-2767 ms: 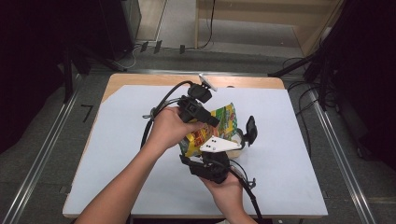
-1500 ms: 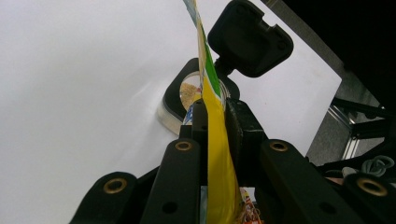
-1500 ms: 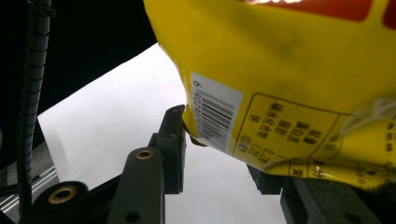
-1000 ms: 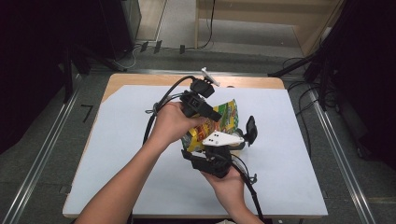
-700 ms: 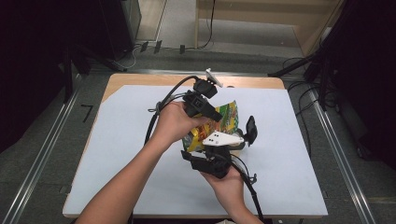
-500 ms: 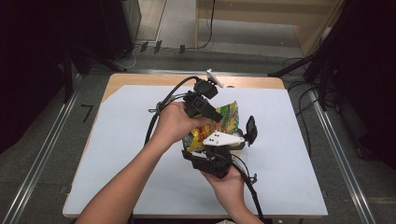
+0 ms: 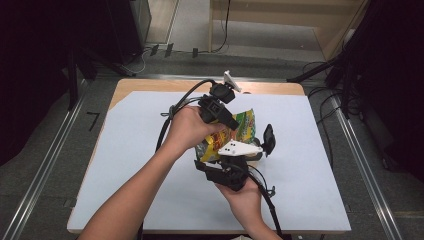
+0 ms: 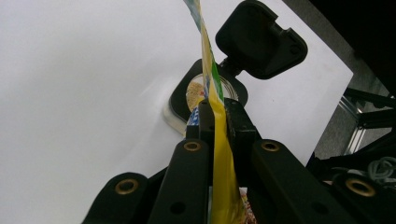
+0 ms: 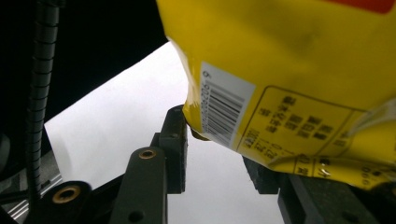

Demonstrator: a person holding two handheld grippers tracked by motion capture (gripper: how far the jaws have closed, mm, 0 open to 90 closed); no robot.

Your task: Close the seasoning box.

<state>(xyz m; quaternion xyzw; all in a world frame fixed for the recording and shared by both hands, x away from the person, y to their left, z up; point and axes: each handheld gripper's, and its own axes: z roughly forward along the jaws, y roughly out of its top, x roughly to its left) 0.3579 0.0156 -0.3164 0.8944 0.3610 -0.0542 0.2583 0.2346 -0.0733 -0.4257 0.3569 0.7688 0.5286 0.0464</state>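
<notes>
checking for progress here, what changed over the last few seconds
The left claw, shut on the snack bag, has shifted slightly toward the far edge of the table and tilted more. The right claw stays beside the bag's lower corner, jaws apart. The open-lidded container and white sheet have not moved.

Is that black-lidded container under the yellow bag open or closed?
Open. In the left gripper view the container's black lid is flipped back and grainy contents show inside, beneath the yellow bag.
</notes>
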